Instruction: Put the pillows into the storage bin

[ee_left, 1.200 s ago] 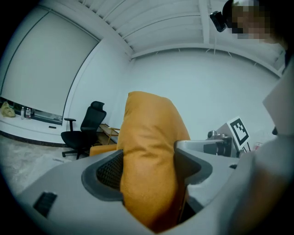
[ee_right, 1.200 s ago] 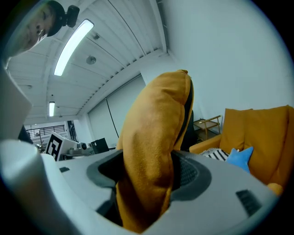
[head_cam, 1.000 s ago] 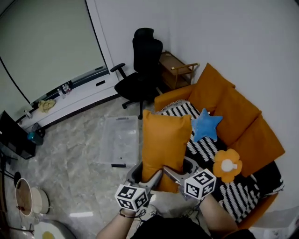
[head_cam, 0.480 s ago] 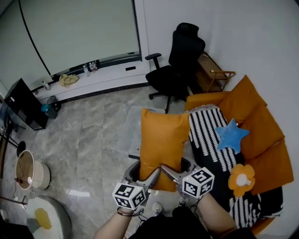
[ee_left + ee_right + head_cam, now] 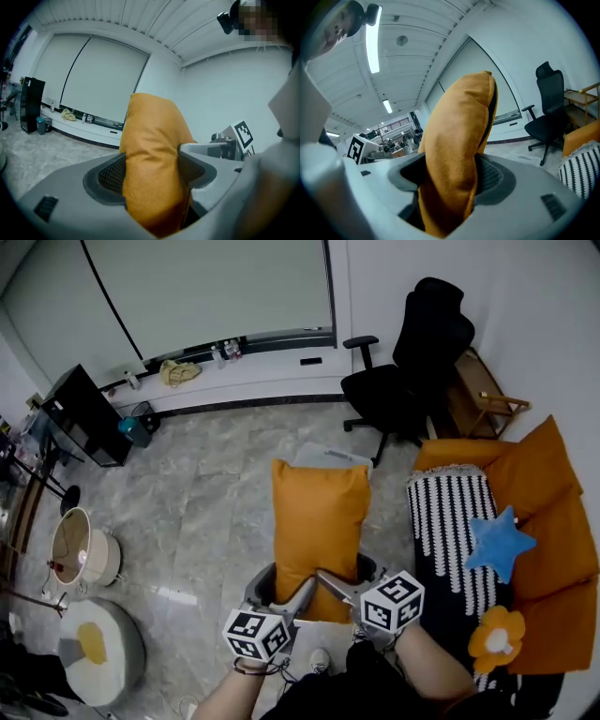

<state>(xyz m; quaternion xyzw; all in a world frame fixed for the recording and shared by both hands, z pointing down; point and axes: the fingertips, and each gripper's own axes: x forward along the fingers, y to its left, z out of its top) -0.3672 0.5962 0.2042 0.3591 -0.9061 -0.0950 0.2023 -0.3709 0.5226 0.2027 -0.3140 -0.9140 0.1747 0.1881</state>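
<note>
A big orange pillow (image 5: 317, 521) stands upright in front of me, held by its lower edge. My left gripper (image 5: 281, 589) is shut on its bottom left part and my right gripper (image 5: 352, 576) on its bottom right part. In the left gripper view the orange pillow (image 5: 152, 131) bulges between the pads of the left gripper (image 5: 151, 176). In the right gripper view the orange pillow (image 5: 461, 122) is squeezed the same way in the right gripper (image 5: 450, 180). The clear storage bin (image 5: 326, 457) lies on the floor beyond the pillow, mostly hidden by it.
At the right stands an orange sofa (image 5: 553, 512) with a striped throw (image 5: 450, 521), a blue star pillow (image 5: 497, 542) and an orange flower pillow (image 5: 495, 638). A black office chair (image 5: 417, 367) stands past the bin. A black cabinet (image 5: 86, 416) and a round pouf (image 5: 94, 648) are on the left.
Both grippers have carried the orange pillow leftward, away from the sofa and out over the marble floor. The sofa has slid to the right edge and the bin now sits behind the pillow's top.
</note>
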